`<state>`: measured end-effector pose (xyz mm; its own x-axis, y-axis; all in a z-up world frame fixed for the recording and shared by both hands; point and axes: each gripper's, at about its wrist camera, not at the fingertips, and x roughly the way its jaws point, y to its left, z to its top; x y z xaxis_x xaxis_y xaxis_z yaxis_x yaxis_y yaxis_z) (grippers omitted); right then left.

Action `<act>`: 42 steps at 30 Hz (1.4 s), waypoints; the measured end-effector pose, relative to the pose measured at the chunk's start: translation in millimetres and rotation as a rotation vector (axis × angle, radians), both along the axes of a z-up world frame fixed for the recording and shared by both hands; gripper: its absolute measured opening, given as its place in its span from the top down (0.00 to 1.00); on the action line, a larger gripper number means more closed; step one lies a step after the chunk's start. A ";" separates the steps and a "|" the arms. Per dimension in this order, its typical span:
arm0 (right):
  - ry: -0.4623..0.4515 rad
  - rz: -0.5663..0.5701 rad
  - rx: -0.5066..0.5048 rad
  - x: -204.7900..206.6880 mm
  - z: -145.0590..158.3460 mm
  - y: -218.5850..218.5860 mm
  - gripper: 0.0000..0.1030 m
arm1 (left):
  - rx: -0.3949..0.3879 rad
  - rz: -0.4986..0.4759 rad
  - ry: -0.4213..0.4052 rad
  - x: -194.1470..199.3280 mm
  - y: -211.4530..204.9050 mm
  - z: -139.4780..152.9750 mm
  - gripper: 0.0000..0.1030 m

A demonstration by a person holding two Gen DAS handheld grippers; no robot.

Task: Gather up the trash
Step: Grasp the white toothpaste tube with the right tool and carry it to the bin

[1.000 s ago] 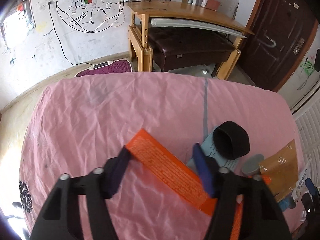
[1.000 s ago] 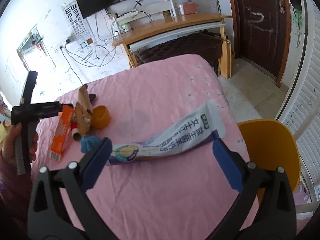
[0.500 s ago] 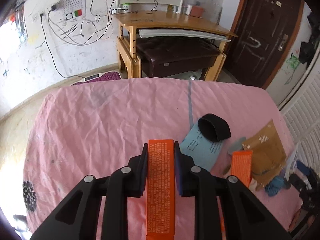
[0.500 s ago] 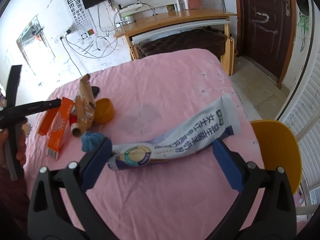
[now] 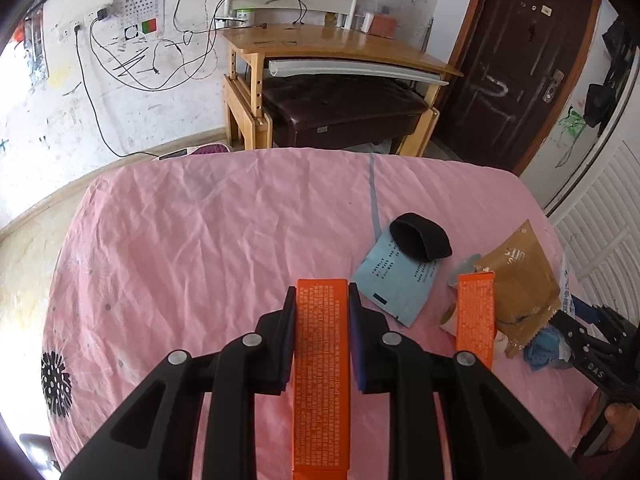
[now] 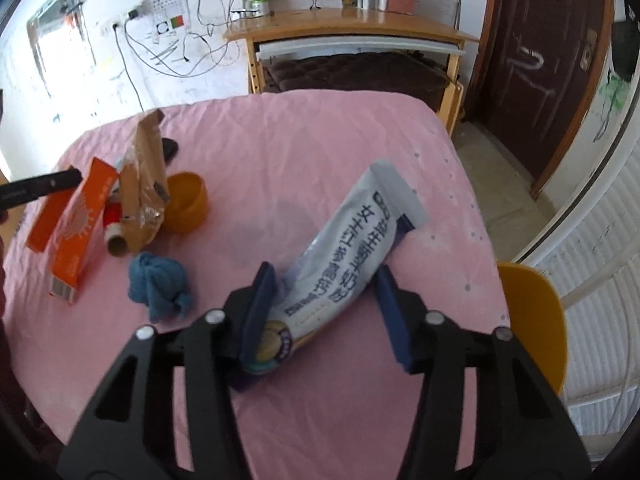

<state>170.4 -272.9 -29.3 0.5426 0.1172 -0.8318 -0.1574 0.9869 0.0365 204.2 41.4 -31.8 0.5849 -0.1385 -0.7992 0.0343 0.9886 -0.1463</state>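
My left gripper (image 5: 322, 300) is shut on a long orange box (image 5: 321, 380), held lengthwise between the pads above the pink tablecloth (image 5: 200, 260). In the right wrist view my right gripper (image 6: 324, 270) straddles a white printed pouch (image 6: 352, 248) lying on the cloth. Its jaws are closing: the left pad touches the pouch and the right pad stands just off its edge. A second orange box (image 6: 76, 232), a brown paper bag (image 6: 146, 184), a cardboard tube, a crumpled blue cloth (image 6: 160, 284) and an orange cup (image 6: 188, 202) lie to the left of it.
A light blue packet (image 5: 394, 280) with a black band (image 5: 420, 236) on it lies to the right of the held box. A yellow chair (image 6: 532, 320) stands at the table's right edge. A wooden desk (image 5: 340, 48) and a dark door (image 5: 520, 60) are beyond the table.
The left jaws closed on the orange box, which now points straight ahead. The right jaws narrowed around the white pouch and the gripper moved in over it.
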 end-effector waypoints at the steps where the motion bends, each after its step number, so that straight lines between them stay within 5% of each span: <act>1: -0.005 -0.002 -0.007 -0.5 0.3 0.0 0.56 | 0.005 -0.001 -0.007 -2.9 -1.6 0.1 0.82; 6: -0.054 -0.005 -0.038 -6.3 8.5 2.5 0.66 | 0.004 -0.014 -0.031 -13.7 -4.0 7.2 0.82; 25: -0.202 -0.127 -0.045 -24.2 44.7 -37.9 0.69 | 0.012 -0.095 -0.120 -31.7 -34.7 55.0 0.82; 42: -0.233 -0.361 -0.053 -38.7 21.8 -143.7 0.68 | 0.039 -0.427 -0.141 -29.4 -216.2 82.4 0.82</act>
